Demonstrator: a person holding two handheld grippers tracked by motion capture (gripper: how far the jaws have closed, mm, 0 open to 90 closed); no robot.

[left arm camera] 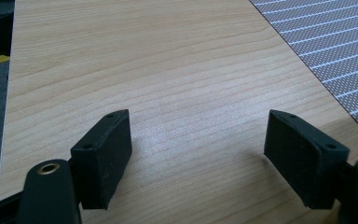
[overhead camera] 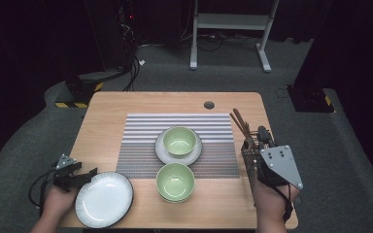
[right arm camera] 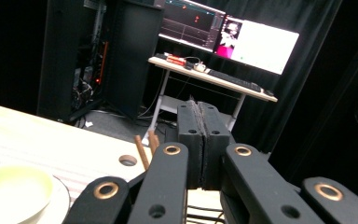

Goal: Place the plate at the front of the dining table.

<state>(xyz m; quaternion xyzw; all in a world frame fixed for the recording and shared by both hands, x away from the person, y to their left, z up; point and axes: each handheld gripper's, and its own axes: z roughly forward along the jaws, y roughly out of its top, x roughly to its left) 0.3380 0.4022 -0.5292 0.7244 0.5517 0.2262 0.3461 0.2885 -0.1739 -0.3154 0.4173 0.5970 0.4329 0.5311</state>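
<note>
No legible writing; left gripper (overhead camera: 85,175), jaws released, beside white ribbed plate (overhead camera: 104,199); right gripper (overhead camera: 261,137), jaws clenched empty, over wire basket (overhead camera: 250,165)

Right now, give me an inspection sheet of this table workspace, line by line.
Surface: light wooden table with a grey striped placemat in the middle.
Job's things: round white ribbed plate at the near left corner; black wire mesh holder with brown wooden chopsticks at the right edge.
Clutter: pale green bowl on a white saucer on the mat; second pale green bowl just in front of it.
Grippers: left gripper open over bare wood beside the plate; right gripper shut, empty, by the holder.
Cables: black cable trailing from the left gripper; cable bundle on the floor.
Surroundings: grey carpet, white desk frame, lit monitors.
</note>
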